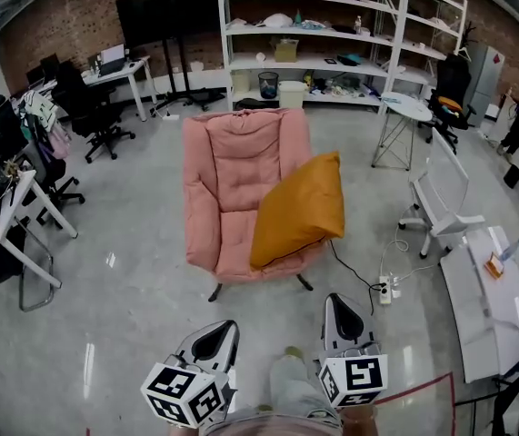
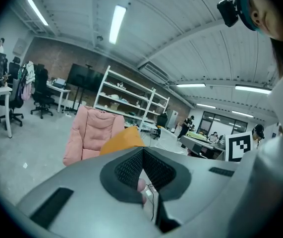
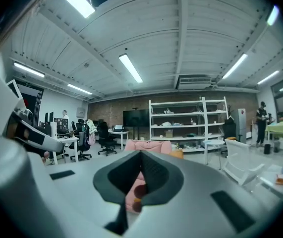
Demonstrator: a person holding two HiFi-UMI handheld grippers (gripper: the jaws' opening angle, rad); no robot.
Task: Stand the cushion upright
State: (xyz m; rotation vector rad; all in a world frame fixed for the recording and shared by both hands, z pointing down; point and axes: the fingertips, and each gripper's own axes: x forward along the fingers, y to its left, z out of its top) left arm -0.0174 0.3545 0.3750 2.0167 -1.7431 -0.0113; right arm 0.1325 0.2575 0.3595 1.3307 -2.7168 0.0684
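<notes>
- Left gripper (image 1: 217, 334) sits low at the bottom of the head view, jaws pressed together, tips meeting in a point.
- Its own view confirms it: the two dark ribbed pads (image 2: 131, 168) meet at the tip and nothing is caught between them. It's closed and empty.
- Right gripper (image 1: 342, 312) is level with it at the lower right, also clamped together.
- In the right gripper view the pads (image 3: 153, 171) meet the same way, with only a sliver of pink chair showing below them. This one is closed on nothing too.
- Each gripper's marker cube (image 1: 184, 393) faces up at the camera, close in front of the person's trouser leg (image 1: 294, 384).
- Both grippers point toward the armchair (image 1: 232, 166) and stand well apart from it, with bare grey floor (image 1: 132, 289) in between. Neither touches a thing.
- The cushion (image 1: 300, 209), a big orange one, is on the pink armchair at the picture's right side.
- It's tilted, not upright: the lower edge lies along the front of the seat, and the body leans over the chair's right-hand arm with its top corner up by the arm.
- From the left gripper view the cushion pokes out just above the jaws, in front of the chair back.
- Beyond the chair stands a white shelf rack (image 1: 332, 44) against the brick wall.
- A power strip (image 1: 388, 289) lies on the floor to the right, near a white chair (image 1: 445, 198).
</notes>
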